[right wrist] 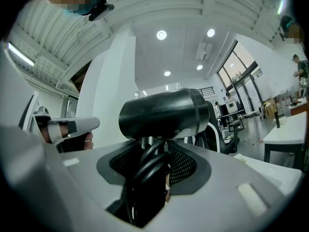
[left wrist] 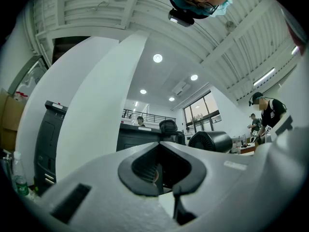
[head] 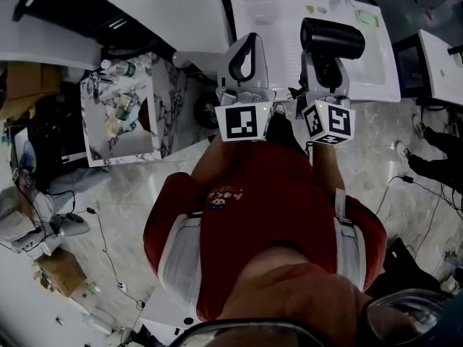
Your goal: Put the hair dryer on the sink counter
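My right gripper is shut on the handle of the black hair dryer, which stands upright with its barrel above the jaws. In the right gripper view the hair dryer's barrel lies crosswise and its coiled black cord is bunched between the pads. My left gripper is held beside it, shut and with nothing in it. The left gripper view has the hair dryer just to the right. Ahead of both grippers is the white sink counter.
A marble-patterned stand holding bottles is at the left. A white table edge runs across the upper left. Another person's legs and cables lie on the floor at the right. A white table stands at far right.
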Demonstrator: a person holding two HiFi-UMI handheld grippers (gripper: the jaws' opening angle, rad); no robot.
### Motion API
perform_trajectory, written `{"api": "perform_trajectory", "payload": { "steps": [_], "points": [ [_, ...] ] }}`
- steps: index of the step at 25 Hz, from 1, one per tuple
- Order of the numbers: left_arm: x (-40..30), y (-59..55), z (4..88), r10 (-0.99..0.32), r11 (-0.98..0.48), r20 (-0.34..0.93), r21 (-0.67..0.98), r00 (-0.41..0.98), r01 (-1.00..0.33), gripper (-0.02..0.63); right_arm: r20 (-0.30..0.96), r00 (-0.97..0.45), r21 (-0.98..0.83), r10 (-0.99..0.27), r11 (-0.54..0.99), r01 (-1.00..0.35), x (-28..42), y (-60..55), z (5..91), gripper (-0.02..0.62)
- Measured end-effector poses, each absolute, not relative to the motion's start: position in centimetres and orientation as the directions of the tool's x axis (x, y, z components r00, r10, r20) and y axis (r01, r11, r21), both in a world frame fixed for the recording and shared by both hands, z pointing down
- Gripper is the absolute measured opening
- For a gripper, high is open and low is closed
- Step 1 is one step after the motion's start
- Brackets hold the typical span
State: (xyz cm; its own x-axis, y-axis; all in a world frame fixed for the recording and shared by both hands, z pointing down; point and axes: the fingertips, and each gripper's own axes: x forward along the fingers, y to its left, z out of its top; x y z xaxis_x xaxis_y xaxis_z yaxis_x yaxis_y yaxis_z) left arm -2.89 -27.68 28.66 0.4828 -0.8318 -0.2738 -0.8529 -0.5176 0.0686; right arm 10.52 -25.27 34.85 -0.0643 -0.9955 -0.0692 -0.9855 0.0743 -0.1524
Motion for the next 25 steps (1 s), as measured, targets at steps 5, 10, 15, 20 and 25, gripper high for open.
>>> {"api": "perform_trajectory", "payload": {
  "steps": [5,10,15,20,25],
  "points": [
    [-0.8,-30.6,28.6,-0.839,-0.502,-0.272,0.052,0.471,-0.864,0.002,-0.059,-0.09,-0.157,-0.994,0.098,-0.983,12.2,-28.4,35.2,0.19],
    [1.3,-33.1,28.8,-0.845,-0.491,-0.263,0.043,0.465,-0.87,0.002,-0.046,-0.109,-0.166,-0.993,0.115,-0.979,14.1,-31.3,35.8,0.19],
    [2.9,-35.3,29.4,-0.852,-0.486,-0.247,0.043,0.462,-0.873,0.002,-0.036,-0.129,-0.179,-0.991,0.133,-0.975,15.3,-33.8,36.5,0.192],
    [5.0,-37.2,29.9,-0.854,-0.479,-0.249,0.035,0.457,-0.877,0.002,-0.017,-0.151,-0.194,-0.988,0.151,-0.969,16.9,-36.0,37.5,0.192],
    [6.4,-39.0,30.2,-0.864,-0.46,-0.238,0.012,0.444,-0.888,0.002,0.014,-0.172,-0.213,-0.985,0.165,-0.963,18.1,-37.9,38.7,0.192]
  ]
}}
